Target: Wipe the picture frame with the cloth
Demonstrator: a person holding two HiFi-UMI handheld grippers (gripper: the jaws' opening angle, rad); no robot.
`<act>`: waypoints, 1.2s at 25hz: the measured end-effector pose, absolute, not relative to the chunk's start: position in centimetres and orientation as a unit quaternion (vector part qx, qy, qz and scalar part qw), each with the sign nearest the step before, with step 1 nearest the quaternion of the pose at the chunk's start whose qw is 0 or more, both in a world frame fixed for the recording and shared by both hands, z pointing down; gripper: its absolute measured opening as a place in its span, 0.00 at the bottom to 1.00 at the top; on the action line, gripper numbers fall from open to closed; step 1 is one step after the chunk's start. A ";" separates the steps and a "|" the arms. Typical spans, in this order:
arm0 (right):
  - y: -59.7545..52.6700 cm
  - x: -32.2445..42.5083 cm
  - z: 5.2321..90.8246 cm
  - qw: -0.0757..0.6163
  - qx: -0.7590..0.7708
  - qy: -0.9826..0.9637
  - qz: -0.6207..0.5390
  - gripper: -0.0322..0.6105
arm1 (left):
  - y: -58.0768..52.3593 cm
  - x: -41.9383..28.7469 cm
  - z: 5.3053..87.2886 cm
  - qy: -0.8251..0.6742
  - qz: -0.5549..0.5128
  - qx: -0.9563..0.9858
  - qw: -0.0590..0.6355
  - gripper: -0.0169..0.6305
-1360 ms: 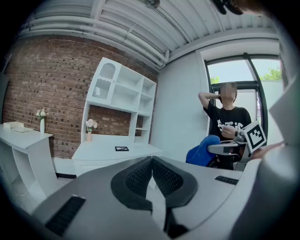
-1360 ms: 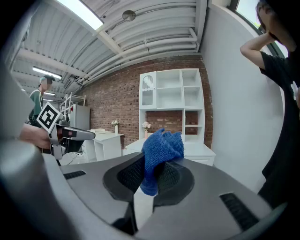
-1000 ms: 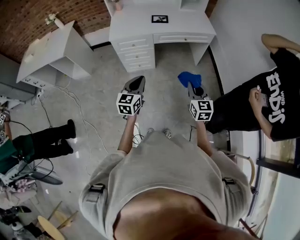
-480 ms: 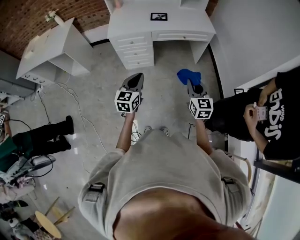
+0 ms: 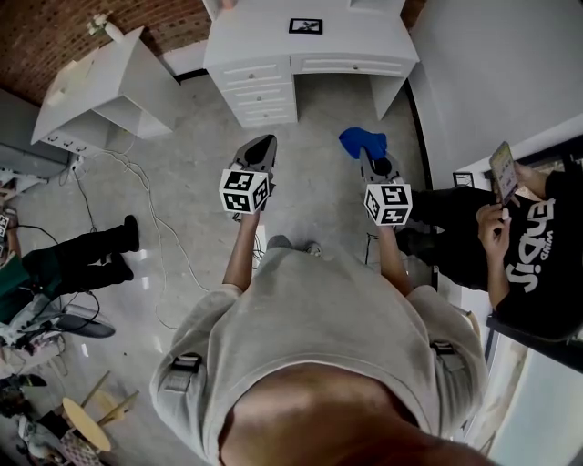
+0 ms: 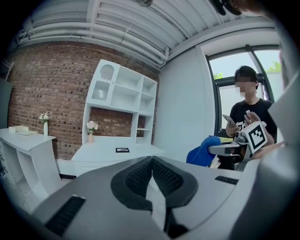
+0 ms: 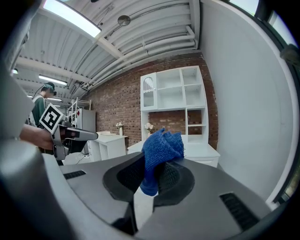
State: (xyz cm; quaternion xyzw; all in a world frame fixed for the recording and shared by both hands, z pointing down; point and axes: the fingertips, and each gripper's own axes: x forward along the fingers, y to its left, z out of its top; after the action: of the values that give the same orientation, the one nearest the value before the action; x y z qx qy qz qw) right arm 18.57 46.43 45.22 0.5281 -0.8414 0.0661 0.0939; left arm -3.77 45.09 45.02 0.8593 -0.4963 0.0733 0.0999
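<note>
Seen from above, a person in a grey shirt (image 5: pixel 319 337) stands on a pale floor (image 5: pixel 319 191), holding out a pair of tongs in each hand towards a white table (image 5: pixel 364 41) at the top of the view.

At the far left, someone's legs in dark trousers (image 5: pixel 82 259) stretch across the floor beside loose cables (image 5: pixel 150 214). Above them stands a white side cabinet (image 5: pixel 100 86), apart from the table's left edge.

The left tongs (image 5: pixel 262 144) are pressed together with nothing between them. The left gripper view shows their two ribbed pads meeting along a thin line, and they hang in the air well short of the table's front edge.

The picture frame (image 5: pixel 306 26), small and dark-edged, lies flat about midway along the table top, ahead of the gap between the two pairs of tongs and touched by neither. Behind it on the table rises a white shelf unit (image 6: pixel 124 101), and a small vase of flowers (image 6: pixel 91 126) stands near the table's left back corner.

The right tongs (image 5: pixel 369 157) are clamped on a blue cloth (image 5: pixel 363 141), whose bunched folds stick up above the tips. They too hang well short of the table, roughly level with the left pair.

At the far right, by a grey wall, a bystander in a black printed T-shirt (image 5: pixel 537 264) holds up a phone (image 5: pixel 502 168).
</note>
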 end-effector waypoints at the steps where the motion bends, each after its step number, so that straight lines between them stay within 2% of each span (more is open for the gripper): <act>1: 46.3 18.7 45.2 0.094 0.528 -0.842 0.067 0.14 | 45.0 -3.6 45.1 -0.497 0.074 0.859 0.101 0.05; 16: 41.5 19.0 46.7 0.099 0.530 -0.839 0.071 0.14 | 40.0 -2.9 47.0 -0.491 0.073 0.861 0.110 0.05; 30: 27.1 16.4 45.1 0.097 0.555 -0.824 0.054 0.14 | 24.6 -5.3 46.2 -0.468 0.056 0.876 0.104 0.05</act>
State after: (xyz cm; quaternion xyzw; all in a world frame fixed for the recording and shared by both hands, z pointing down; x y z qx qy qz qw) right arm 16.40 27.09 45.06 0.5550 -0.8243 0.0540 0.0974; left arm -5.33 24.61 46.21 0.8757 -0.4680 0.0563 0.1043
